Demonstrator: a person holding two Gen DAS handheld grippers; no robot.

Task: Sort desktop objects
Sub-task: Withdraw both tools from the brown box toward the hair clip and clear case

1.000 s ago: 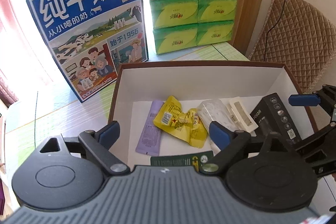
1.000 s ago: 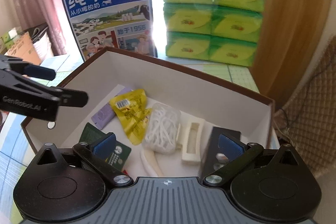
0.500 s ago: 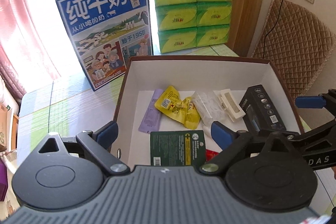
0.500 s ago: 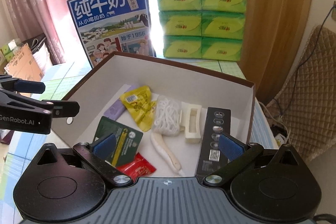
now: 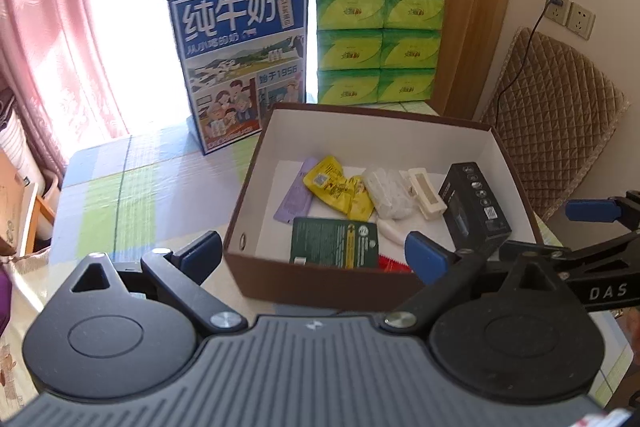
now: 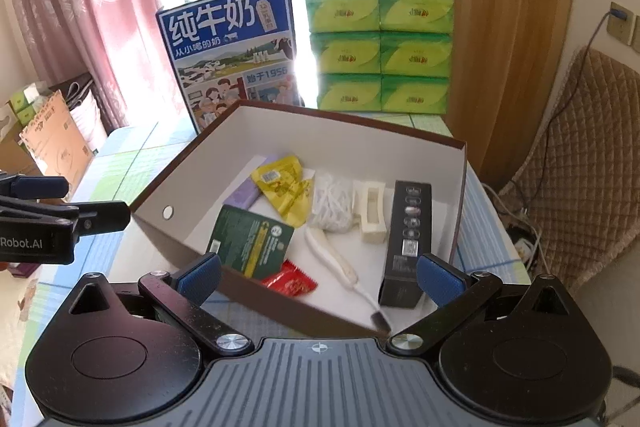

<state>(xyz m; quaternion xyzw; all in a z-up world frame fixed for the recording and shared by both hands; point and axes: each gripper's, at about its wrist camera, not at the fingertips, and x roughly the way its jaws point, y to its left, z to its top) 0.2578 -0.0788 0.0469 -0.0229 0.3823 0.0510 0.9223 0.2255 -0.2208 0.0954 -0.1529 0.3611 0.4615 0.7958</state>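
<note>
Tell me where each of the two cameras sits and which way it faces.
Left wrist view: sits on the left gripper, looking forward and down at the brown box; its own open fingers show, and the right gripper at the right edge.
Right wrist view: sits on the right gripper, facing the same box from its near right; its open fingers show, and the left gripper at the left edge.
Shared: the box, milk carton, green tissue packs.
</note>
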